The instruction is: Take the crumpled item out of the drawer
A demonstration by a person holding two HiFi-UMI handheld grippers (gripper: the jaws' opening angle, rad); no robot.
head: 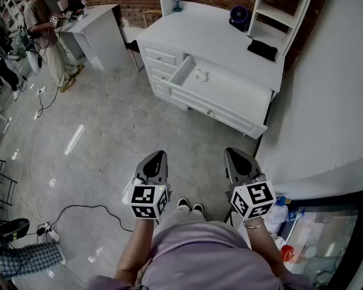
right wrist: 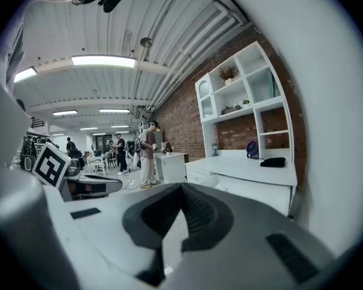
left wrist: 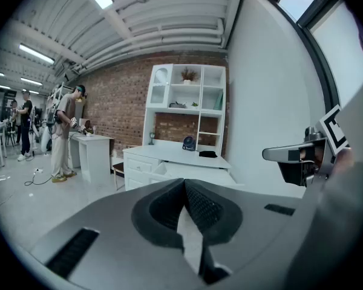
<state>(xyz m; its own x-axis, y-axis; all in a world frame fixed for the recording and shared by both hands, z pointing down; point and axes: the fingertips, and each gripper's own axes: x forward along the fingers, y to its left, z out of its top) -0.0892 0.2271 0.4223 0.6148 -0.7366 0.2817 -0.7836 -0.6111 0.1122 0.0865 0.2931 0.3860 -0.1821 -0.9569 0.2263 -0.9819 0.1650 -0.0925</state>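
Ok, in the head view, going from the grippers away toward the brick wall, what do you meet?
First left gripper and right gripper side by side, then floor, open drawer, crumpled item, black item on the dresser top, fan.

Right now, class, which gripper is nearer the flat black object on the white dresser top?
Right. In the head view the right gripper is almost straight below the flat black object; the left gripper sits further left. Both hang well short of the white dresser.

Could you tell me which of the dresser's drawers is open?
The wide drawer, pulled out with a crumpled item inside; the small drawers left of it are shut.
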